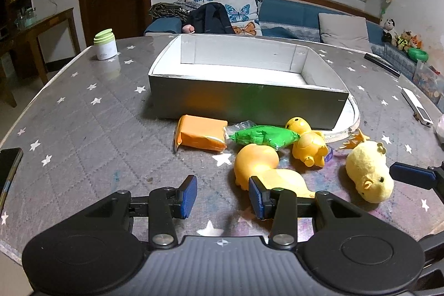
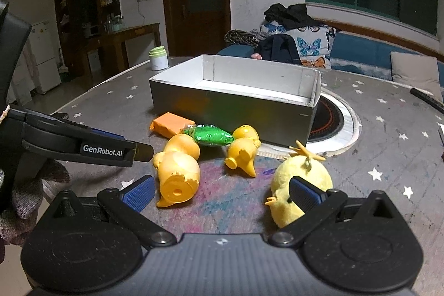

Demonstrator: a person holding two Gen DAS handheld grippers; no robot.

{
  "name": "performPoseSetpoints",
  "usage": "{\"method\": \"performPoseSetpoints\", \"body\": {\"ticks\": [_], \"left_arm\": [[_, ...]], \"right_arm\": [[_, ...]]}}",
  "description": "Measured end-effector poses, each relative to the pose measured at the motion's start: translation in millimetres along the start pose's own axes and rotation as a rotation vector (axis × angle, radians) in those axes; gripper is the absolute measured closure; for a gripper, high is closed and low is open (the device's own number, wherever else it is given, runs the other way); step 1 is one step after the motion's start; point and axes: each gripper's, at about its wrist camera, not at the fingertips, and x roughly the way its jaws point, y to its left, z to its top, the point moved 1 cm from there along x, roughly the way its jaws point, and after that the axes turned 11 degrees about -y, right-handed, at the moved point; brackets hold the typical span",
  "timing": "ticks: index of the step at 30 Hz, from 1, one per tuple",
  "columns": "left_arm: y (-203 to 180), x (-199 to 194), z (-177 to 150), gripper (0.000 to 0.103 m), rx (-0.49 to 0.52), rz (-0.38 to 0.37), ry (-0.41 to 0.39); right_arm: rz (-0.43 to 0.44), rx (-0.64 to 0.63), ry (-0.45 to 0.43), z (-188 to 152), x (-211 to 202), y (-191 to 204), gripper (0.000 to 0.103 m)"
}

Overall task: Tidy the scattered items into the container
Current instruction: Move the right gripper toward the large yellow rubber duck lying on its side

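A grey box point(image 1: 244, 101) point(image 2: 233, 107) with a white inside stands in the middle of the table. In front of it lie an orange packet point(image 1: 201, 135) point(image 2: 170, 125), a green packet point(image 1: 262, 136) point(image 2: 212, 136), a small yellow duck point(image 1: 306, 142) point(image 2: 242, 150), a big orange rubber duck point(image 1: 260, 165) point(image 2: 177, 171) and a yellow plush chick point(image 1: 369, 174) point(image 2: 302, 179). My left gripper point(image 1: 222, 196) is open, just left of the big duck. My right gripper point(image 2: 222, 192) is open, its right finger point(image 2: 304, 194) against the plush chick.
A white jar with a green lid point(image 1: 105, 45) point(image 2: 158, 58) stands at the table's far left. A phone point(image 1: 8, 165) lies at the left edge, a white remote point(image 1: 417, 107) and a black stick point(image 1: 381, 63) at the right. A round hob ring point(image 2: 341, 124) sits beside the box.
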Motion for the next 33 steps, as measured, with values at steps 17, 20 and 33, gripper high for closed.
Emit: {"method": "performPoseSetpoints", "body": {"ticks": [17, 20, 33], "left_arm": [[1, 1, 0, 0.059, -0.007, 0.003, 0.01], [3, 3, 0, 0.059, -0.014, 0.003, 0.011], [12, 9, 5, 0.059, -0.044, -0.013, 0.026]], "right_arm": [[0.027, -0.018, 0.019, -3, 7, 8, 0.0], [0.036, -0.022, 0.021, -3, 9, 10, 0.0], [0.071, -0.047, 0.037, -3, 22, 17, 0.0]]}}
